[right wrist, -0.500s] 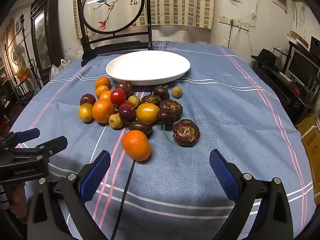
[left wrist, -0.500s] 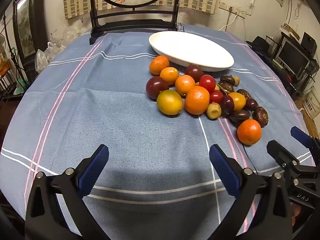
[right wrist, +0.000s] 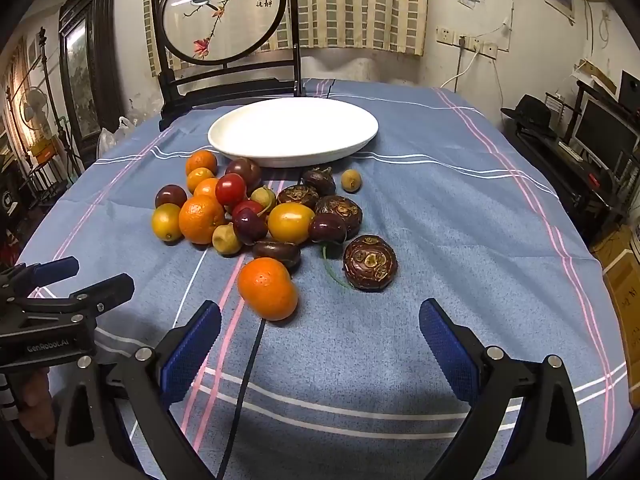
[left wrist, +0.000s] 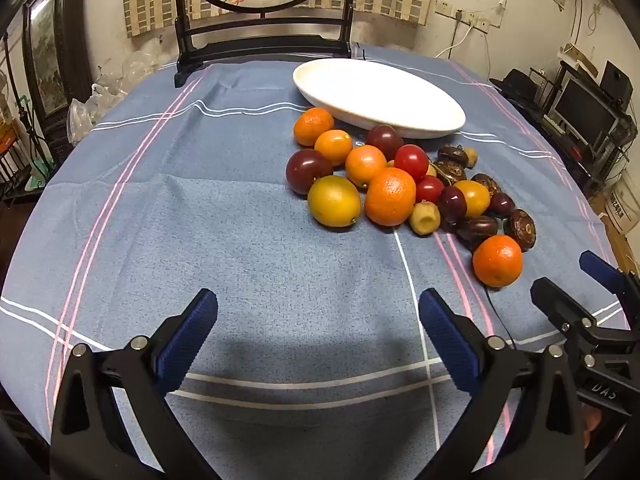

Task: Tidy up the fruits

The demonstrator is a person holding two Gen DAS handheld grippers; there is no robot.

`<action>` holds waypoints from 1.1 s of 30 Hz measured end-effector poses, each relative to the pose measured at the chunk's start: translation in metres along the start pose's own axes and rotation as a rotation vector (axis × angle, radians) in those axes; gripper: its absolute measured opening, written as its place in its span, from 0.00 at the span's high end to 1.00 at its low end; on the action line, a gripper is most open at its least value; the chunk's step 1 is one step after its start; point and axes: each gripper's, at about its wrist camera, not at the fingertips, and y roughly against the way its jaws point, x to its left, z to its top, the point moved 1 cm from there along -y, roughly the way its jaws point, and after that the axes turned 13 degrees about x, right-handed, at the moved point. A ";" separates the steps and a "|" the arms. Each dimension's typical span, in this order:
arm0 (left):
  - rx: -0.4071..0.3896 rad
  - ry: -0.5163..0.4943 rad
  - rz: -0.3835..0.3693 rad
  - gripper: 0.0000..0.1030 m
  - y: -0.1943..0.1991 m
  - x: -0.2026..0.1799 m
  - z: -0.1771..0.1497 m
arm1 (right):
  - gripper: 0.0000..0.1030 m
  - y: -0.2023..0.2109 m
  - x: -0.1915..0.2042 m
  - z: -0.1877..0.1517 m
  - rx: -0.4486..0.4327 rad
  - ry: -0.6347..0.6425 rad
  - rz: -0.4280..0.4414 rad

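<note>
Both claws are held released above the near part of the surface (right wrist: 460, 208), which is draped in a blue striped cloth, and nothing is caught between the pads of the left claw (left wrist: 318, 332) or the right claw (right wrist: 320, 340). The fruits (right wrist: 256, 216) are heaped loose on the cloth, just in front of an empty white plate (right wrist: 294, 132) that stands beyond them; none has been placed on it, so the organizing is judged not yet begun. A single orange (right wrist: 267, 289) lies apart at the near edge of the heap, just ahead of the right claw, with a dark ribbed fruit (right wrist: 370, 262) beside it. The round pieces are packed touching one another, so a neighbour could be nudged and sent rolling across the cloth if a pad were pushed into the heap rather than lowered around one piece. The small cherries (right wrist: 250, 225) and soft dark fruits could be bruised by too hard a squeeze. The two claws are close together on the near side, and a collision could be caused if the same fruit were reached for by both.
</note>
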 end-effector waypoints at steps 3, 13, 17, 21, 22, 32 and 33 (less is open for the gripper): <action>0.000 -0.001 0.002 0.04 -0.002 0.003 0.001 | 0.03 -0.001 -0.002 0.000 0.001 0.000 0.001; -0.001 -0.001 -0.002 0.04 -0.001 0.004 0.002 | 0.03 -0.004 -0.001 -0.002 0.004 0.001 0.001; 0.002 0.004 -0.004 0.04 -0.001 0.005 0.003 | 0.03 -0.004 -0.001 -0.002 0.005 0.002 0.001; 0.002 0.000 -0.003 0.04 -0.002 0.005 0.003 | 0.03 -0.007 -0.001 -0.003 0.007 0.000 -0.009; 0.002 0.000 -0.004 0.04 -0.001 0.005 0.003 | 0.03 -0.008 -0.001 -0.003 0.010 -0.003 -0.008; 0.001 -0.001 -0.002 0.04 -0.002 0.004 0.003 | 0.03 -0.004 -0.001 -0.002 0.007 0.002 0.006; 0.001 0.000 -0.002 0.04 -0.002 0.004 0.003 | 0.03 -0.004 -0.001 -0.002 0.007 0.002 0.007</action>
